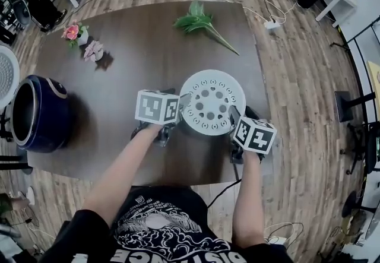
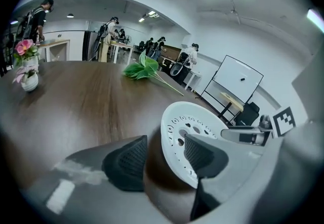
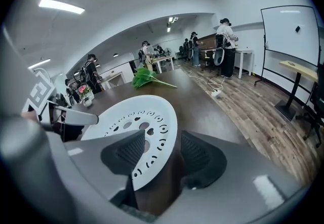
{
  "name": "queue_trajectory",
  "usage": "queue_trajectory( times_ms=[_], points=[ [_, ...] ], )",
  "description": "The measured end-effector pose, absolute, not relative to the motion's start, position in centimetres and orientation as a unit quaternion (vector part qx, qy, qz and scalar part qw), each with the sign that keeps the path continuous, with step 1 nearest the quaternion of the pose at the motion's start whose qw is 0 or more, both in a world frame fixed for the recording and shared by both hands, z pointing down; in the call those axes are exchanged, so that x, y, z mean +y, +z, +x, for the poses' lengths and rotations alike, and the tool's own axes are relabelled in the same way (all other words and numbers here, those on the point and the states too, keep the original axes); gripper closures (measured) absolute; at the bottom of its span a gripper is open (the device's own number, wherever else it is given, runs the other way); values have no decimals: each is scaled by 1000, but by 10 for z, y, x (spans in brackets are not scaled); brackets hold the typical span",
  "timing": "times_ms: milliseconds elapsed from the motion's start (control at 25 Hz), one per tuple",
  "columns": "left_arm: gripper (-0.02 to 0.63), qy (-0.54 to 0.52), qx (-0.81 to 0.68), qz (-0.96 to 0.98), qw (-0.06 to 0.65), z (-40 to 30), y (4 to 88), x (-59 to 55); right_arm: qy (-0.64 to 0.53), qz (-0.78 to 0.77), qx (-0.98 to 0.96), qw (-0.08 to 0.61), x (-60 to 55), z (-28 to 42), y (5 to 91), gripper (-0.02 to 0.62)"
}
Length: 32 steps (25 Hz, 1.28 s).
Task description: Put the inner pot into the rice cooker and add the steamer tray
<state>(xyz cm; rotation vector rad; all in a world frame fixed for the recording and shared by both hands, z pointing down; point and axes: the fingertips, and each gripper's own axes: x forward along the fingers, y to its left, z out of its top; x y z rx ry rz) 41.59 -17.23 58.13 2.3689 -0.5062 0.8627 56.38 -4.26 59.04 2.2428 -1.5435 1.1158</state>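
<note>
the steamer tray (image 1: 212, 103) lies flat on the worktop (image 1: 136, 48), well apart from the rice cooker (image 1: 37, 114). it is white and round with lots of holes. the rice cooker is dark blue and its top is open. no inner pot stands out on the worktop, so i think the pot is already in the rice cooker. it looks dark inside, so i cannot be sure.

the left gripper (image 2: 165, 147) is at the tray edge nearer the rice cooker. its fingers (image 2: 126, 162) are apart, one over the tray and one outside it, with the rim in the gap. they do not squeeze it yet. the right gripper (image 3: 162, 152) is at the edge farther from the rice cooker. its fingers (image 3: 202, 157) are apart round the rim too.

so the tray is not picked up yet. i think what is left is to squeeze the rim, lift the tray, carry it to the rice cooker and set it in the top.
</note>
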Motion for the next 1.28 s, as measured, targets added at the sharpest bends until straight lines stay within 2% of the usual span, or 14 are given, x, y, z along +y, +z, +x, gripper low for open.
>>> queue_trajectory(
  times_ms=[120, 280, 440, 960, 1280],
  points=[
    [378, 324, -187, 878, 300, 418, 589, -168, 382, 757, -521, 97, -42, 567, 596, 395],
    [442, 327, -190, 870, 317, 418, 597, -163, 384, 757, -520, 99, -40, 567, 599, 445],
    [473, 333, -184, 869, 315, 421, 597, -157, 386, 759, -517, 93, -39, 568, 598, 479],
    [515, 291, -203, 874, 332, 409, 577, -167, 378, 764, -517, 84, -48, 558, 585, 495],
    [525, 247, -242, 878, 331, 374, 548, -194, 349, 751, -554, 86, -84, 533, 556, 500]
  ],
)
